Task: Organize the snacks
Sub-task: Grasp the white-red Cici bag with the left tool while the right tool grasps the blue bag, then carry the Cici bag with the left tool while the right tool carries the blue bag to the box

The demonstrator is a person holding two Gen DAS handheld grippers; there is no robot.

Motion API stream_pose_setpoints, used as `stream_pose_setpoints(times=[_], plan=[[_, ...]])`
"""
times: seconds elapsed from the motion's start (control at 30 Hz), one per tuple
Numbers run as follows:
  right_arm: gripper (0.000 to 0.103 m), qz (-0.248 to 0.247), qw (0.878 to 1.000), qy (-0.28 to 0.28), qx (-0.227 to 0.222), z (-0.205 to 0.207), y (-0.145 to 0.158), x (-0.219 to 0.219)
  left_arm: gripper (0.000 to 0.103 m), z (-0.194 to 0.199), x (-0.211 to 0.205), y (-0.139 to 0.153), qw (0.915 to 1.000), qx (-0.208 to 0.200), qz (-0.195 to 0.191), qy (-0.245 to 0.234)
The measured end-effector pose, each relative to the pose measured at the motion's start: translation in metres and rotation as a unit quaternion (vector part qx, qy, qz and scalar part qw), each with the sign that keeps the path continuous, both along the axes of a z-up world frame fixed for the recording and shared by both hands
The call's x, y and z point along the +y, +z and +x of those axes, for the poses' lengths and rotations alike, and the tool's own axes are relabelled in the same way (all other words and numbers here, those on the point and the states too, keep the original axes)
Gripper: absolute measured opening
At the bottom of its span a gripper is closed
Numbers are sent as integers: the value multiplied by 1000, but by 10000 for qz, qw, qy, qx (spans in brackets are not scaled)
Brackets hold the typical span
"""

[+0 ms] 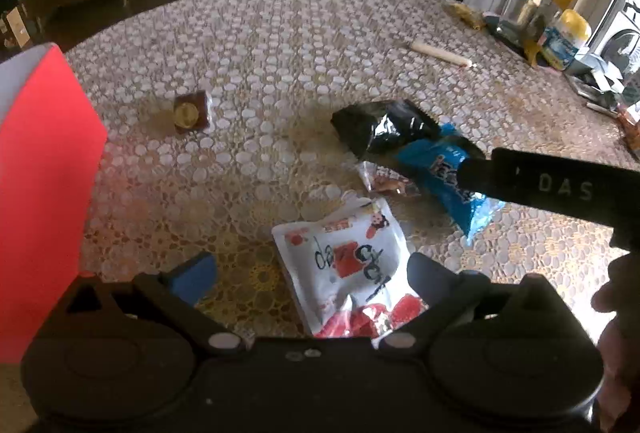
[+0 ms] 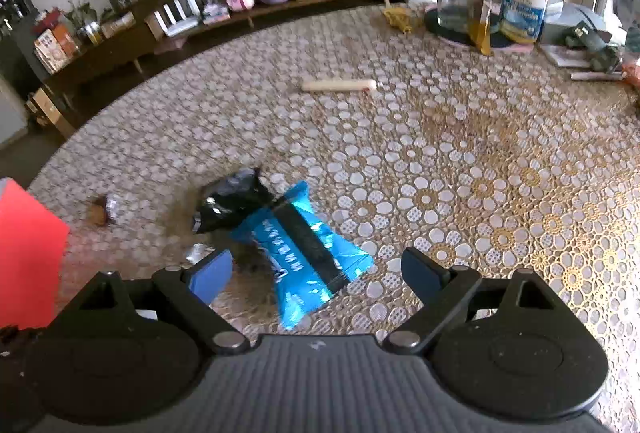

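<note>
A lace-patterned bench (image 2: 460, 161) carries the snacks. A red box (image 1: 40, 169) stands at nine o'clock. The left hand-held gripper (image 1: 312, 273) hangs spread over a white packet (image 1: 344, 253); the right hand-held gripper (image 2: 316, 273), likewise spread, hovers above a blue packet (image 2: 304, 253) beside a black one (image 2: 232, 199), possibly touching.
</note>
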State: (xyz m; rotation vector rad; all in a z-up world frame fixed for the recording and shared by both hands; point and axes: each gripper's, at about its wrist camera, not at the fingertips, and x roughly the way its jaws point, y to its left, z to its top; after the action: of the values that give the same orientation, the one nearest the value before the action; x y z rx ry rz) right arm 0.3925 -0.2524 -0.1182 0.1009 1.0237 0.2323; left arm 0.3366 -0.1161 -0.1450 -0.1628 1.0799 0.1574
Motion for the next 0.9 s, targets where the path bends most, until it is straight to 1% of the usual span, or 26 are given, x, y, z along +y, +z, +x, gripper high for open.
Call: stream_pose_setpoints(times=[0.17, 0.2, 0.23, 0.3, 0.37, 0.4, 0.43, 0.57, 0.63, 0.7, 0.77, 0.9], plan=[[91, 132, 9999, 11, -30, 9, -11, -1, 102, 6, -1, -8, 9999, 57, -119, -10], [88, 130, 9999, 24, -26, 10, -13, 0, 102, 6, -2, -9, 9999, 46, -110, -19], [83, 132, 9999, 51, -9, 11, -15, 2, 102, 6, -3, -9, 9999, 36, -111, -24], [81, 117, 9999, 91, 5, 12, -20, 5, 97, 7, -3, -11, 9998, 51, -198, -56], [75, 169, 9998, 95, -11, 12, -22, 7, 86, 7, -2, -12, 9993, 52, -367, -76], [74, 190, 9998, 95, -2, 12, -24, 7, 82, 7, -2, -12, 9989, 54, -459, -81], [72, 173, 9998, 97, -12, 12, -24, 8, 76, 8, -3, -12, 9983, 57, -568, -111], [64, 120, 9999, 94, -57, 8, -23, 8, 74, 9, -4, -12, 9982, 66, -592, -113], [63, 122, 9999, 31, -53, 5, -23, 5, 72, 10, -2, -12, 9980, 54, -612, -160], [55, 136, 9999, -40, -75, 1, -21, 2, 71, 8, -2, -12, 9979, 33, -609, -226], [52, 131, 9998, -148, -65, -4, -20, -1, 70, 7, -1, -12, 9976, 31, -618, -301], [50, 146, 9996, -253, -36, -16, -16, -5, 69, 3, 4, -11, 9971, 45, -659, -388]])
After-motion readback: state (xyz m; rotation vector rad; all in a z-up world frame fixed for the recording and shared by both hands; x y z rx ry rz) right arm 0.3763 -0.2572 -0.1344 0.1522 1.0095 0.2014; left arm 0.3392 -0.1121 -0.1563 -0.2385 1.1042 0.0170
